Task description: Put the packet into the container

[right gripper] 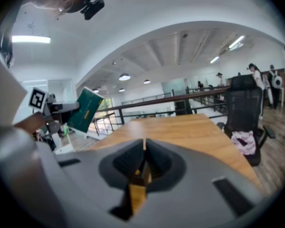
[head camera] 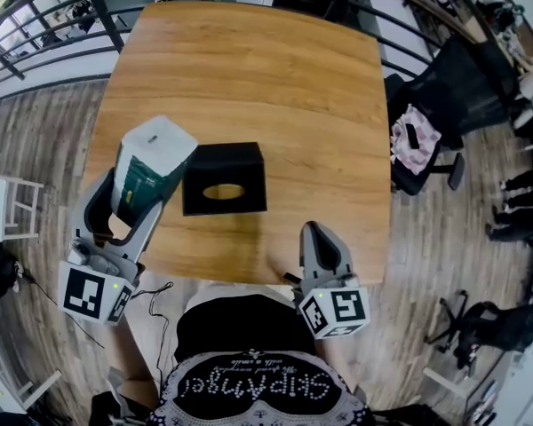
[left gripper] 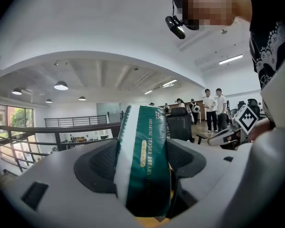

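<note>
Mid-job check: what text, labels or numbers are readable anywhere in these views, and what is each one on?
"DREAMING TENDER DREAMS": down the green side of the packet, left gripper view; the letters after it fade out.
On the packet, the gold oval label: too small to read.
On the person, the shirt print, head view: upside down and ornate, not reliably readable.
On the marker cubes: square patterns only, no words.

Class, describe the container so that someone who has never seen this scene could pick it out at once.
Start at the large wooden table. Towards its near edge sits the container, a low box. It is the only all-black thing on the table, with an oval slot in its top, unlike the green-and-white packet held to its left.
</note>
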